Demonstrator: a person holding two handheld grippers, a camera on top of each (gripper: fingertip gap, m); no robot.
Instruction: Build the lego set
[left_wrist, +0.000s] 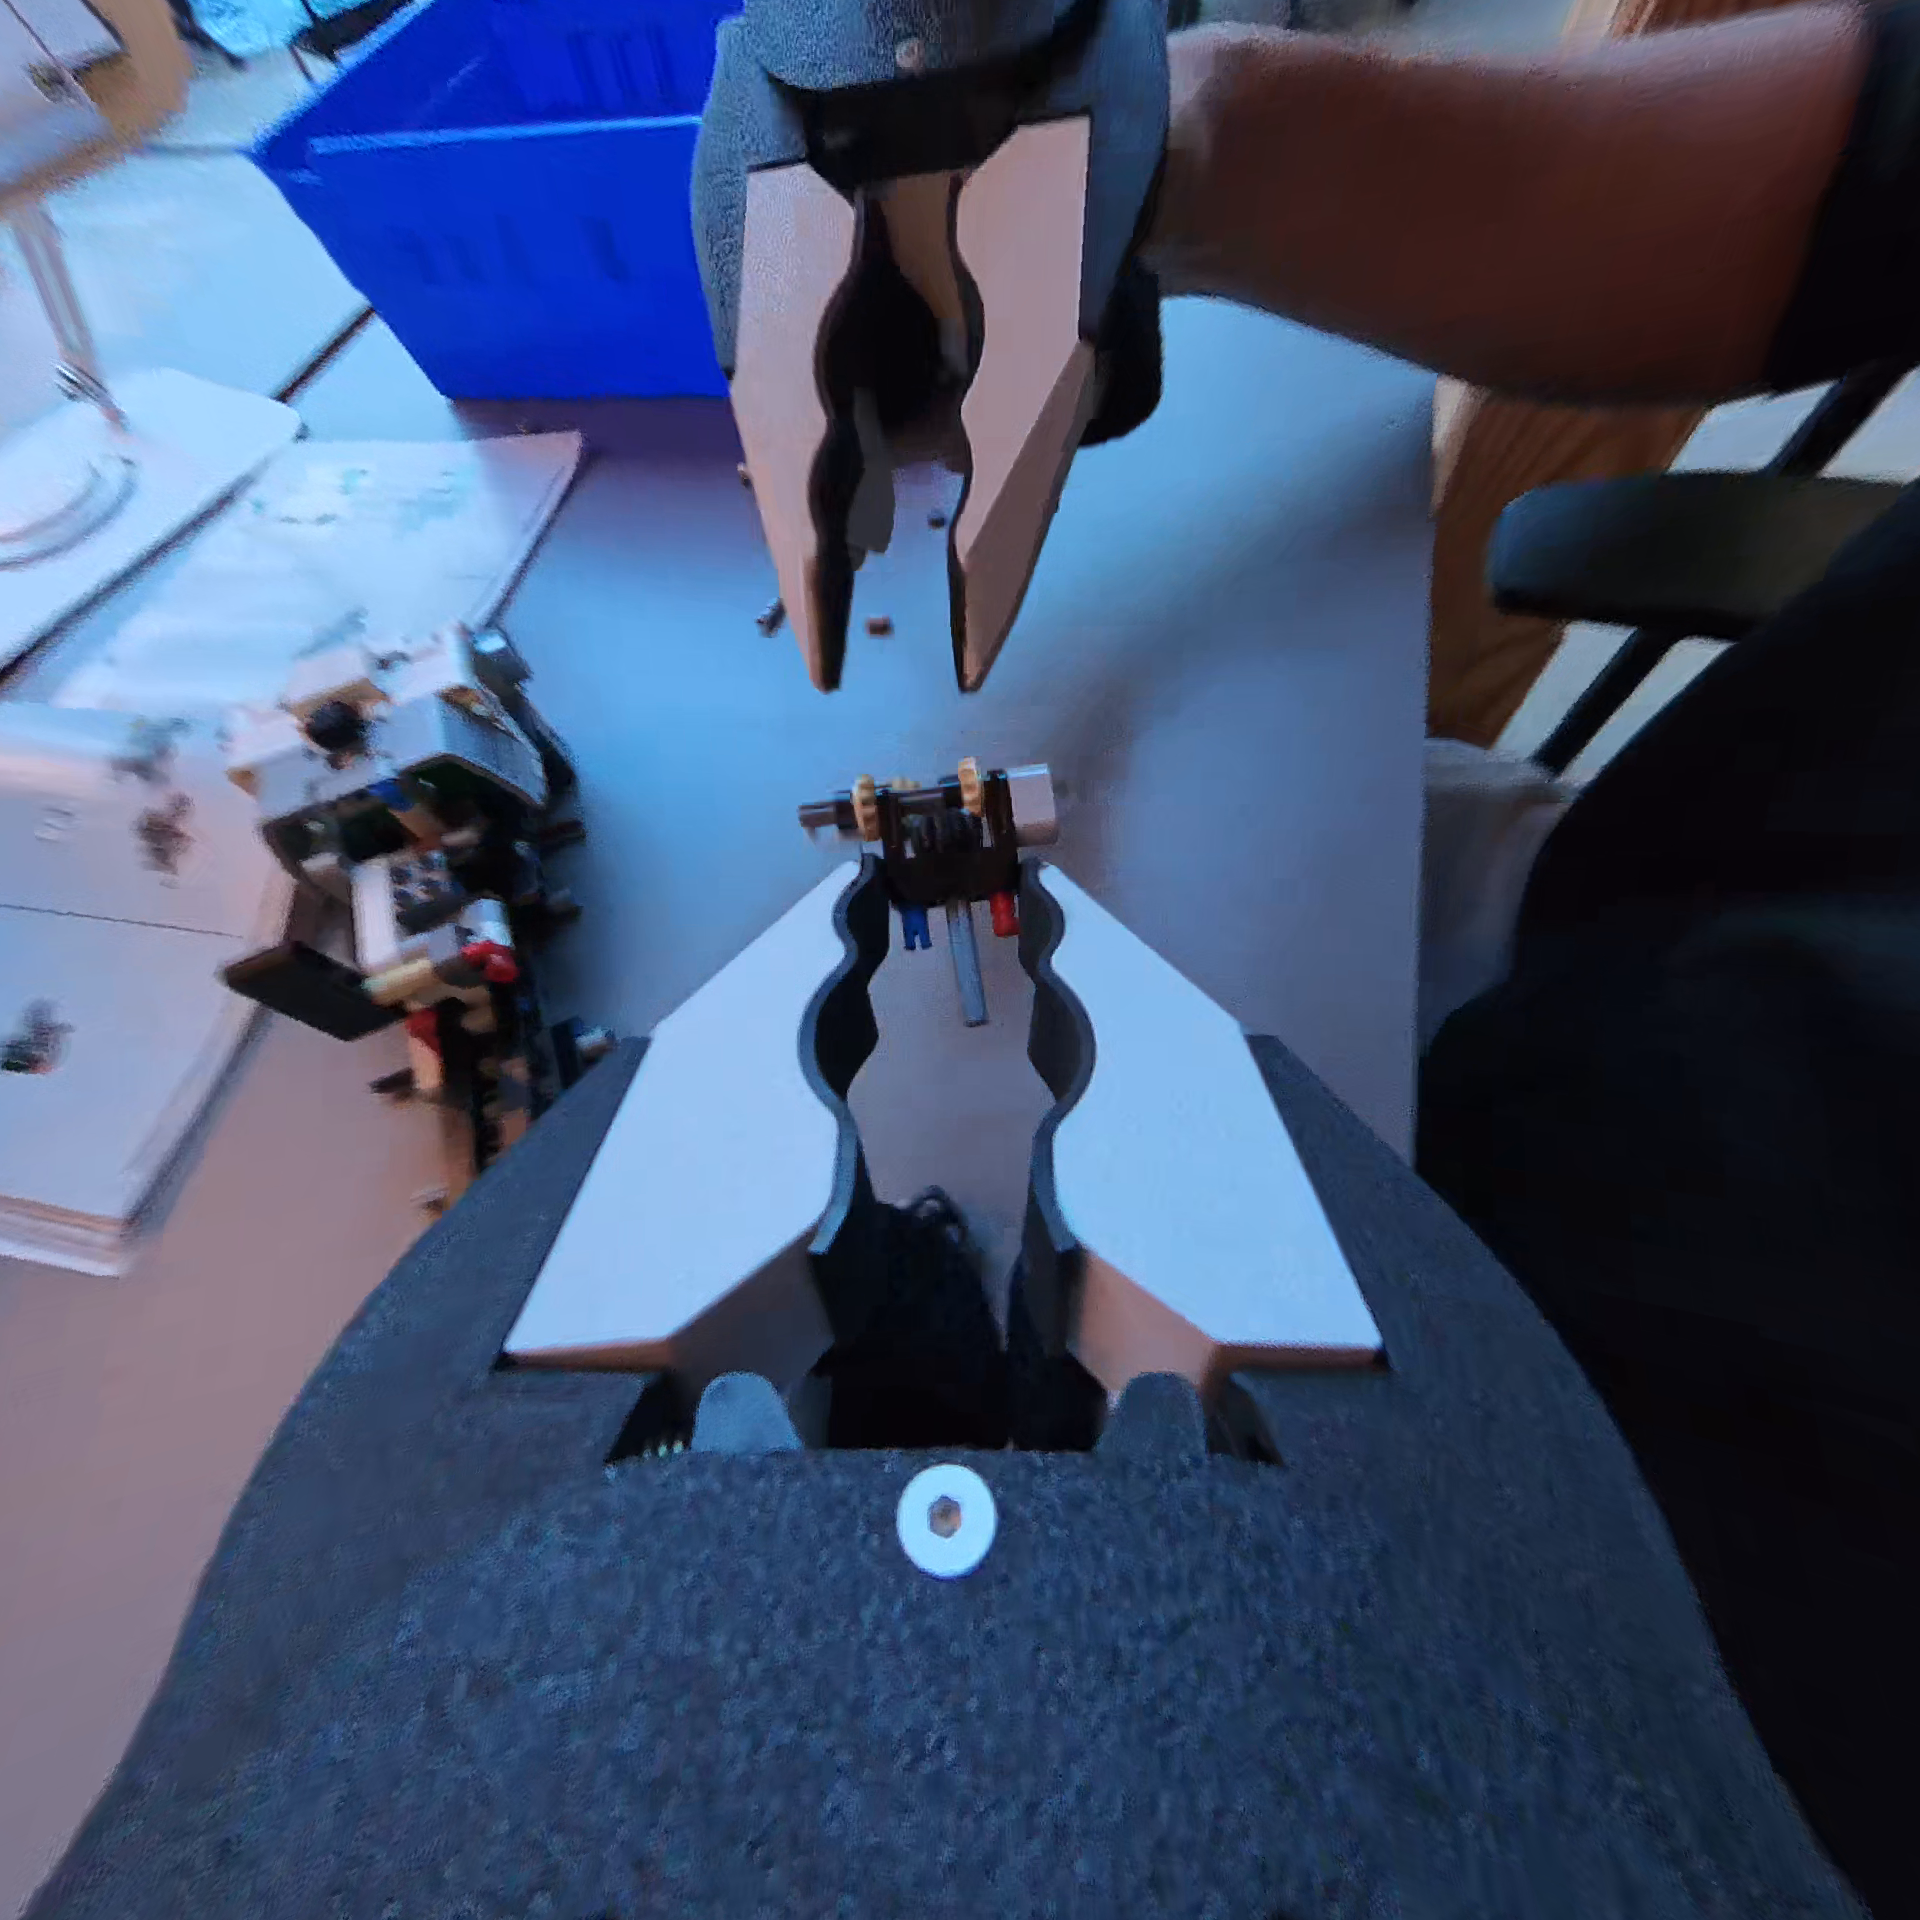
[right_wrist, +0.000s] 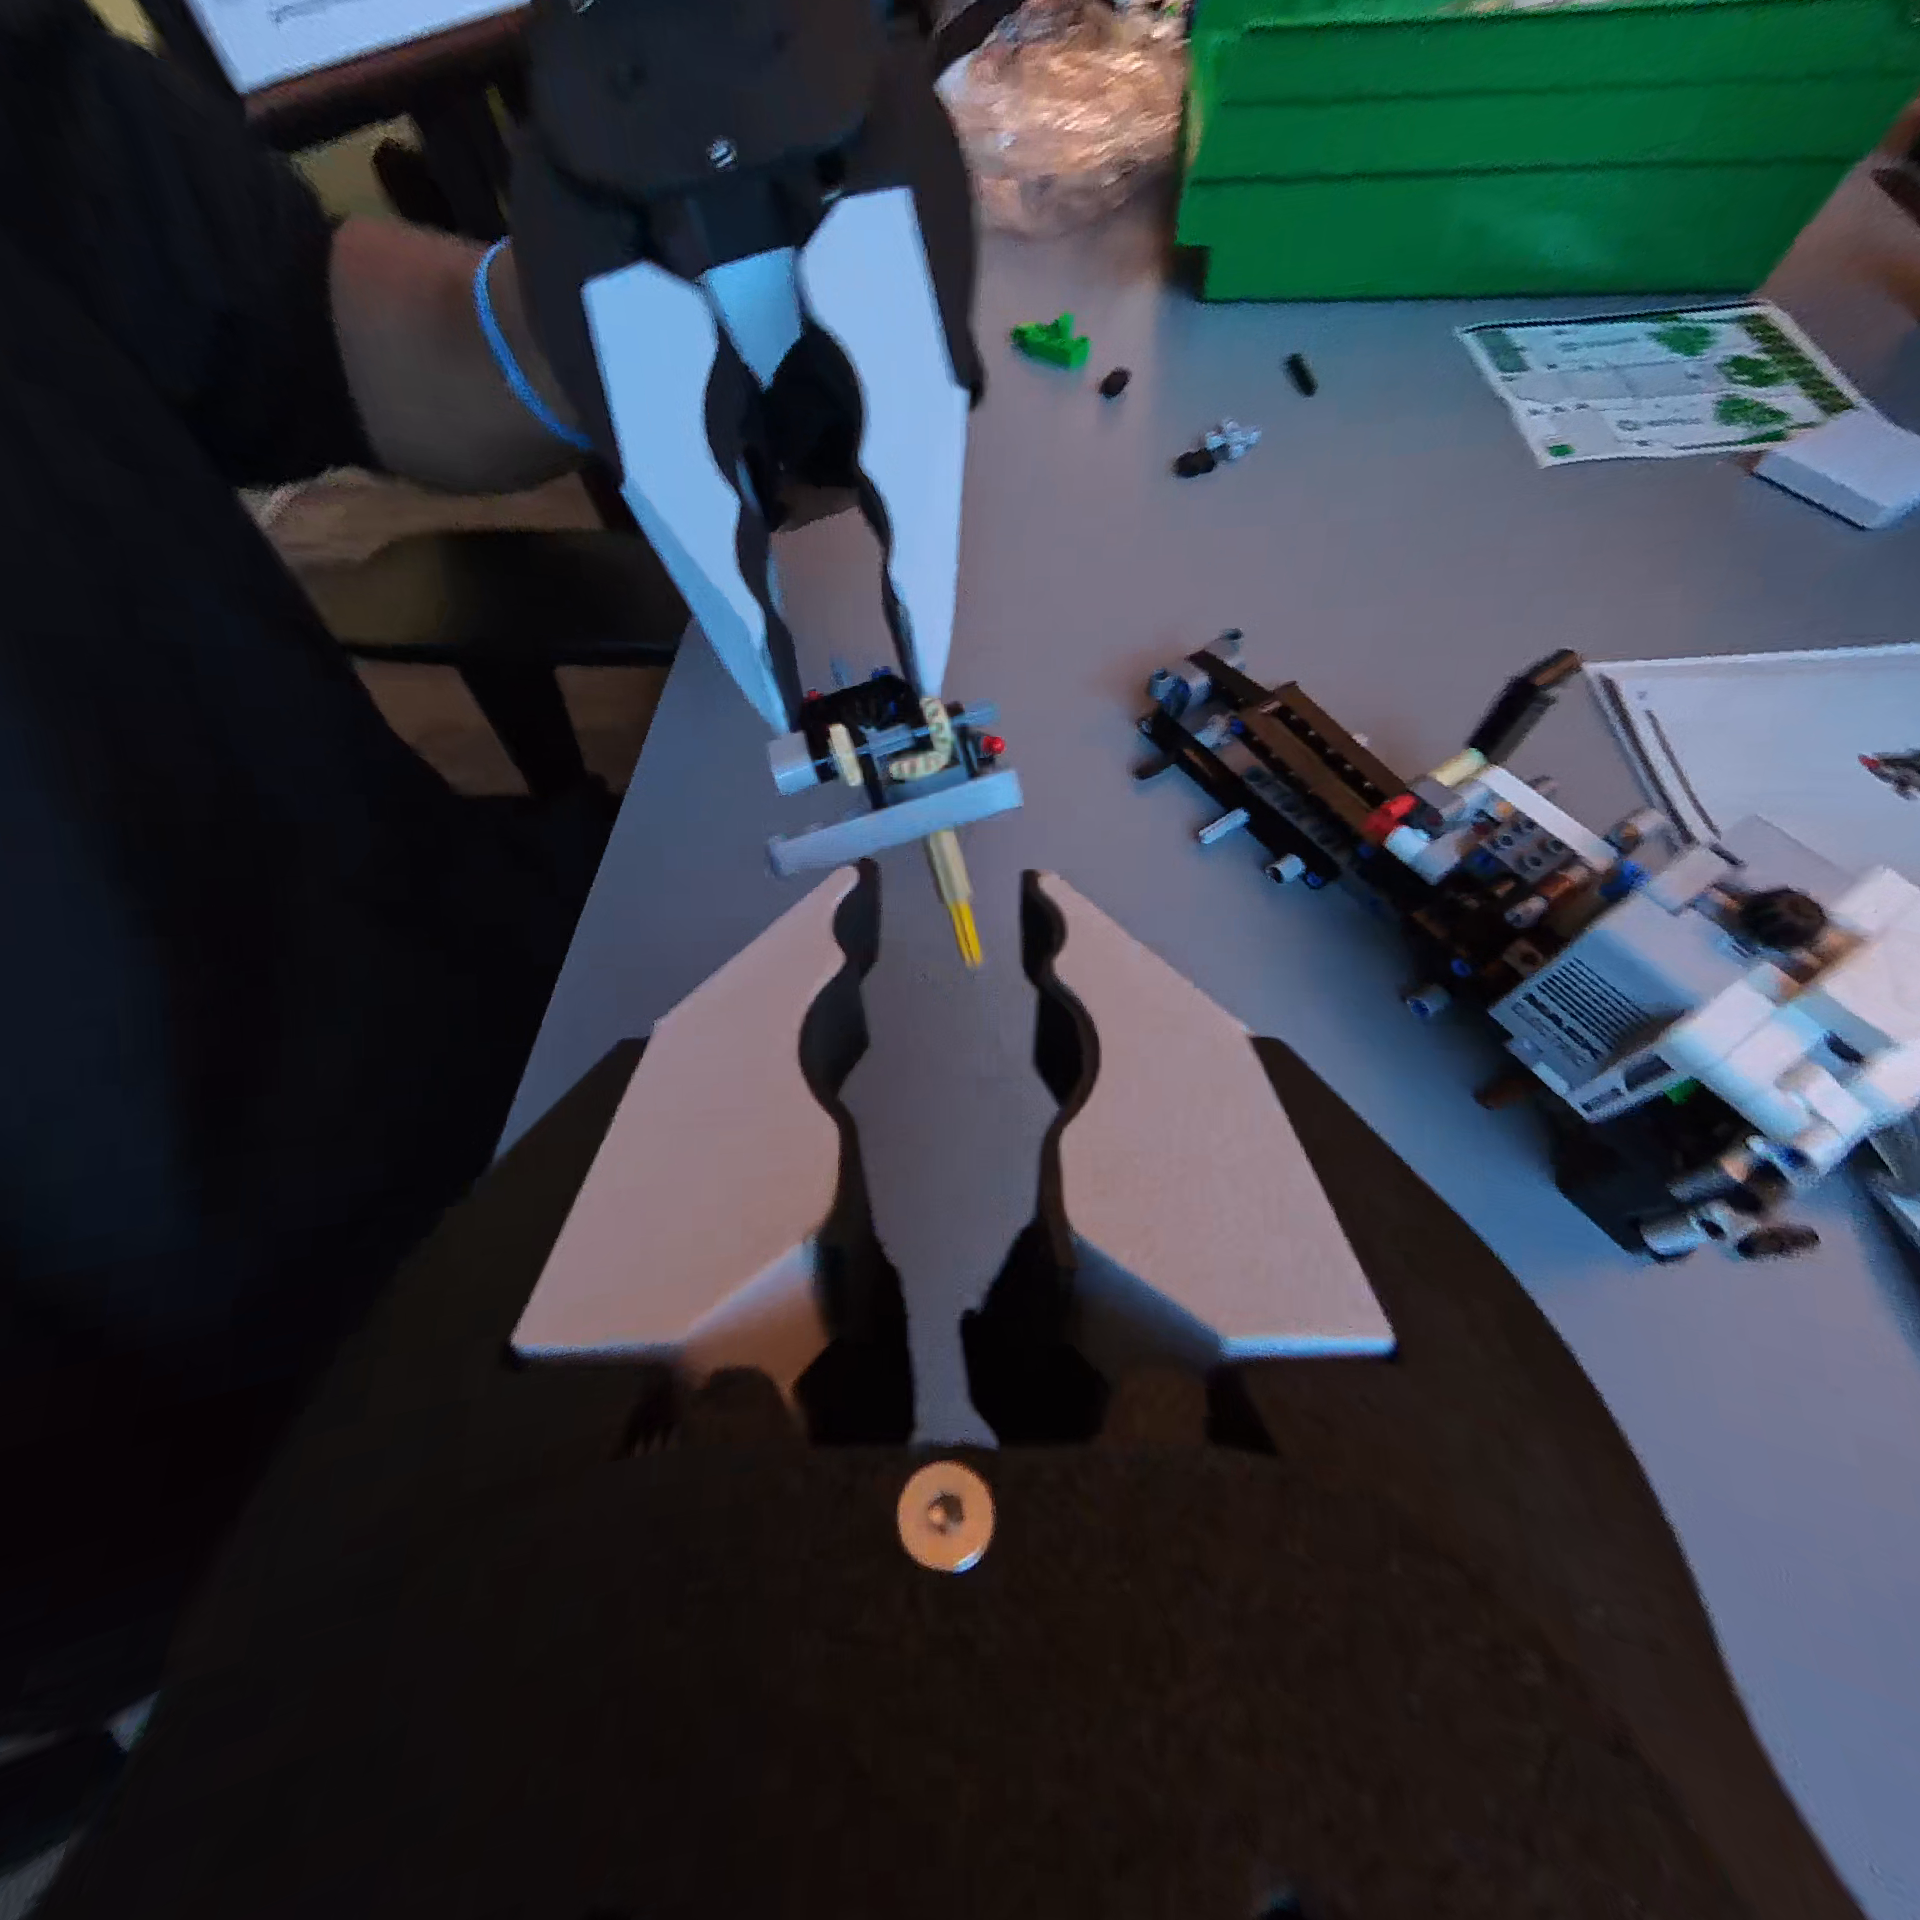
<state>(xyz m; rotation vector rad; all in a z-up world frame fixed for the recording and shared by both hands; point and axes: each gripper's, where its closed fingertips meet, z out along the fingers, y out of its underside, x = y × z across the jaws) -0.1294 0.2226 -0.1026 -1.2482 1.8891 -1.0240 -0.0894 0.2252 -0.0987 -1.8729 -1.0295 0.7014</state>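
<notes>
My left gripper (left_wrist: 951, 878) is shut on a small gear assembly (left_wrist: 935, 831): a dark frame with tan gears, a grey cross axle, and blue and red pins. It holds it above the grey table (left_wrist: 1195, 623). In the right wrist view the left gripper (right_wrist: 857, 696) reaches in from above with the assembly (right_wrist: 894, 769), which has a grey beam and a yellow axle (right_wrist: 964, 920) pointing at my right gripper (right_wrist: 948, 883). The right gripper is open and empty, close in front of the assembly without touching it. It also shows in the left wrist view (left_wrist: 899, 681).
The large part-built model (right_wrist: 1558, 935) lies on the table, also seen in the left wrist view (left_wrist: 416, 883). Nearby are a blue bin (left_wrist: 499, 229), a green box (right_wrist: 1507, 156), instruction sheets (right_wrist: 1662, 384), a booklet (right_wrist: 1766, 748), a loose green piece (right_wrist: 1049, 338) and a black pin (right_wrist: 1299, 374). The table edge (left_wrist: 1423, 727) is close. My right fingertips sit around 5 centimetres from my left ones.
</notes>
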